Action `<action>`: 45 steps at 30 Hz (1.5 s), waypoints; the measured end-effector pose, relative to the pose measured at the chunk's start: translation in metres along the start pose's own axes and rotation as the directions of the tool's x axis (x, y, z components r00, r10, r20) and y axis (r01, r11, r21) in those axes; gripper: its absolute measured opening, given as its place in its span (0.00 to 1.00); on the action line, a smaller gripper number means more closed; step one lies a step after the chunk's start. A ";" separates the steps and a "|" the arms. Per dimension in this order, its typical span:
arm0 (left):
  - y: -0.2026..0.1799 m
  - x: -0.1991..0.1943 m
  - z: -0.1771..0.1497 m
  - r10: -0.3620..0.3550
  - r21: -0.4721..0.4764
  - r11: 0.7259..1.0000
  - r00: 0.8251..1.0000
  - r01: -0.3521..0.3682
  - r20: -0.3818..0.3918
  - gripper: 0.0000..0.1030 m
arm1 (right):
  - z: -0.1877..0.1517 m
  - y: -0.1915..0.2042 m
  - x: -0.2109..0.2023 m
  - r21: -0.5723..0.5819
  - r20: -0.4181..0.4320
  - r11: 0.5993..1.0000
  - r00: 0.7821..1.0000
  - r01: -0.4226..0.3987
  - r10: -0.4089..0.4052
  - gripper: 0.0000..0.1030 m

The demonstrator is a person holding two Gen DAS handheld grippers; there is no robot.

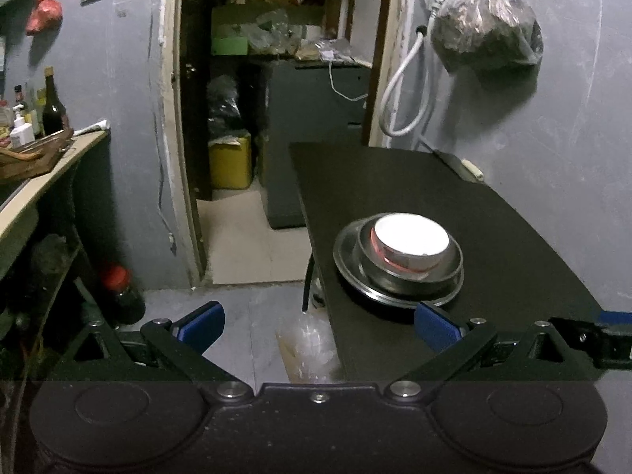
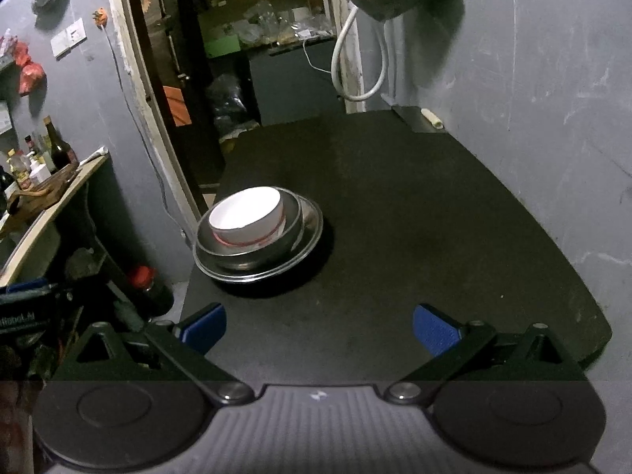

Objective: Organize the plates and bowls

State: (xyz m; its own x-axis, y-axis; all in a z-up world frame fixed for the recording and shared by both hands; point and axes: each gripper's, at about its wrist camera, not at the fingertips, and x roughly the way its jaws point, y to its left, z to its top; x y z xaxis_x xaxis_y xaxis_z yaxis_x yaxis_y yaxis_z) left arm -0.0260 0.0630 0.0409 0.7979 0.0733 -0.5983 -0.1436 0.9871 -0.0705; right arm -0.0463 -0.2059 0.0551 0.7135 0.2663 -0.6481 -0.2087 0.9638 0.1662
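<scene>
A white bowl (image 1: 410,239) with a red band sits nested in a steel bowl (image 1: 403,272), which rests on a steel plate (image 1: 347,272) on the black table (image 1: 493,217). The same stack shows in the right wrist view: white bowl (image 2: 247,213), steel bowl (image 2: 252,252), plate (image 2: 312,229). My left gripper (image 1: 318,326) is open at the table's near left edge, short of the stack, holding nothing. My right gripper (image 2: 319,328) is open over the table's near side, empty, with the stack ahead and to its left.
A doorway (image 1: 276,118) with a yellow container (image 1: 231,164) lies beyond the table's left side. A counter (image 1: 43,181) with bottles stands at left, a red-capped bottle (image 1: 120,294) below it. A hanging bag (image 1: 486,27) and white hose (image 1: 399,91) are on the right wall.
</scene>
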 end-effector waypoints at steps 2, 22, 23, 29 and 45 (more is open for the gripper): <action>-0.003 -0.003 0.002 0.011 -0.001 1.000 1.000 -0.011 0.016 0.99 | 0.002 -0.006 -0.002 -0.016 0.001 1.000 1.000 -0.009 0.009 1.00; -0.051 -0.042 -0.016 0.038 0.050 0.998 0.998 -0.040 0.044 0.99 | -0.014 -0.040 -0.042 -0.073 -0.014 0.993 0.995 -0.095 0.094 1.00; -0.052 -0.044 -0.018 0.037 0.056 0.998 0.998 -0.039 0.042 0.99 | -0.016 -0.040 -0.043 -0.071 -0.016 0.993 0.995 -0.097 0.096 1.00; -0.055 -0.054 -0.025 0.045 0.072 0.996 0.999 -0.047 0.031 0.99 | -0.023 -0.042 -0.048 -0.058 -0.019 0.993 0.995 -0.103 0.103 1.00; -0.048 -0.055 -0.030 0.054 0.068 0.996 0.998 -0.056 0.025 0.99 | -0.026 -0.033 -0.055 -0.074 0.005 0.994 0.997 -0.078 0.079 1.00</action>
State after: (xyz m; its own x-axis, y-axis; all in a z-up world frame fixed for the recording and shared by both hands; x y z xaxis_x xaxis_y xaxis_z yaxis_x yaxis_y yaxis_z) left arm -0.0809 0.0075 0.0532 0.8032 0.1304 -0.5813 -0.1482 0.9888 0.0171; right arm -0.0964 -0.2529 0.0658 0.6984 0.3413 -0.6291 -0.3128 0.9361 0.1605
